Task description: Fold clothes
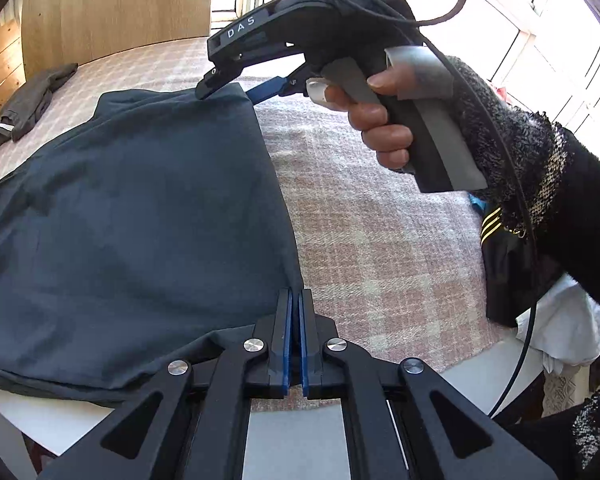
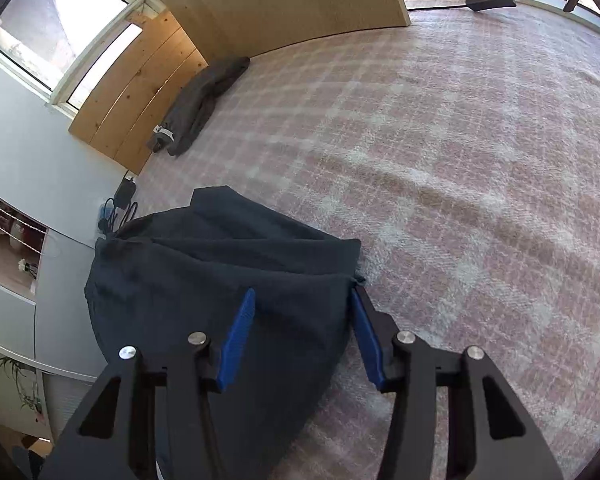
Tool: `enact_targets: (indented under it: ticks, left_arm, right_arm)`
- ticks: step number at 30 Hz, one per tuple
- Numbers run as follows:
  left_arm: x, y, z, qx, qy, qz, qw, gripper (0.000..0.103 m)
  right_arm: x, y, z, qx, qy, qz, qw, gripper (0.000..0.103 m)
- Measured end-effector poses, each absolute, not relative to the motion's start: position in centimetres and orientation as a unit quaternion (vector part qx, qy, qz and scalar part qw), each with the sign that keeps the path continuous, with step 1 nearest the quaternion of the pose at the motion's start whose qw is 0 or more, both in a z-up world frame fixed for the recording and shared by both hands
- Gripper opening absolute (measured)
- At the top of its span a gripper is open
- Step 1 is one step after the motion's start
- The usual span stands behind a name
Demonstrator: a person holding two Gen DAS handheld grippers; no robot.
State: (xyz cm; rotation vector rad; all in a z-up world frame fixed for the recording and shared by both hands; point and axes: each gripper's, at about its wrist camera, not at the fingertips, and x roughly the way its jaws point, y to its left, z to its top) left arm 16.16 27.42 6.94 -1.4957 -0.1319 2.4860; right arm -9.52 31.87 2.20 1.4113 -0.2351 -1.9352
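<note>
A dark blue garment lies spread on the pink plaid blanket. In the left wrist view my left gripper is shut at the garment's near right corner, with dark cloth between the blue pads. My right gripper, held by a hand in a black knit sleeve, sits at the far right corner. In the right wrist view the right gripper stands open, its blue pads straddling the dark blue garment at its edge.
A folded grey garment lies far off by the wooden panels. A black garment with yellow stripes and white cloth sit at the bed's right edge. A charger with cables rests beside the bed.
</note>
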Motion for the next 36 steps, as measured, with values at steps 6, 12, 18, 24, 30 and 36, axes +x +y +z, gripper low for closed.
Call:
enact_targets:
  ticks: [6, 12, 18, 24, 30, 36]
  left_arm:
    - [16.4, 25.9, 8.9, -0.497, -0.088, 0.854, 0.130, 0.002]
    - [16.7, 22.8, 11.4, -0.467, -0.147, 0.858, 0.155, 0.002]
    - [19.9, 14.2, 15.2, -0.412, -0.212, 0.873, 0.155, 0.002]
    - [24.6, 1.3, 15.5, -0.379, -0.256, 0.884, 0.098, 0.002]
    - [27.2, -10.0, 12.0, -0.397, -0.275, 0.875, 0.036, 0.002]
    - [27.6, -16.6, 7.1, -0.417, -0.308, 0.855, 0.024, 0.002]
  right_arm:
    - [-10.4, 33.3, 1.7, 0.553, -0.201, -0.720, 0.368, 0.006]
    - [-9.2, 32.1, 6.3, 0.509, -0.253, -0.730, 0.380, 0.006]
    - [-7.5, 24.8, 13.2, 0.472, -0.229, -0.743, 0.415, 0.006]
    - [-4.4, 11.9, 16.0, 0.454, -0.182, -0.751, 0.443, 0.006]
    - [-2.1, -2.5, 12.9, 0.487, -0.125, -0.744, 0.440, 0.006]
    - [-1.1, -11.0, 8.7, 0.519, -0.064, -0.745, 0.414, 0.006]
